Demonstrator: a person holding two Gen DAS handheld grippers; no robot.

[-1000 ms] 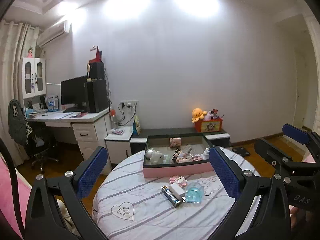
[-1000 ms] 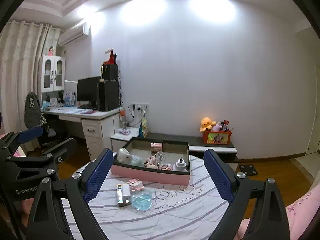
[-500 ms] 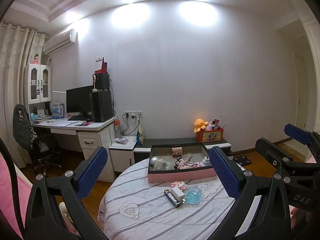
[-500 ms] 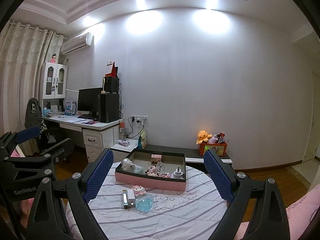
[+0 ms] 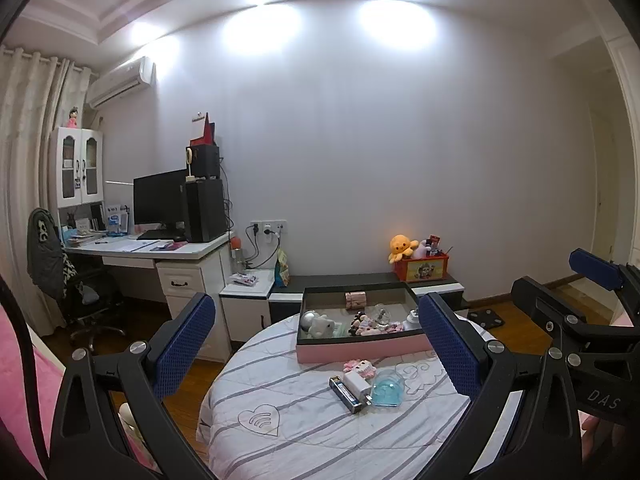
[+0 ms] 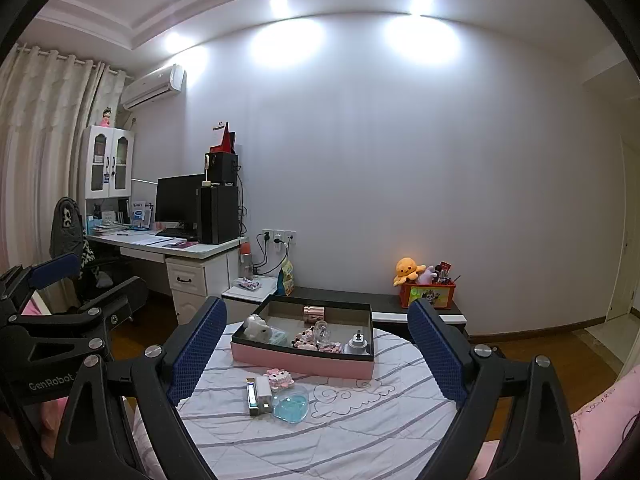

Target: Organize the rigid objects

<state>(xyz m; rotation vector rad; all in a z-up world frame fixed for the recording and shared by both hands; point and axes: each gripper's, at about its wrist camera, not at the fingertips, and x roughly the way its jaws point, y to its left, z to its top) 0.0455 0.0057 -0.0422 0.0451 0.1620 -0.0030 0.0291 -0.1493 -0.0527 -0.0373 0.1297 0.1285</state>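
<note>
As both cameras tilted up, tray [image 5: 360, 350] sank lower

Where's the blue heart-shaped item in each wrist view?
Left wrist: blue heart lies lower centre-right on the table, in front of the pink tray.
Right wrist: blue heart lies lower centre, nearer than the pink tray.
Shared landmark: white charger just left of it.
</note>
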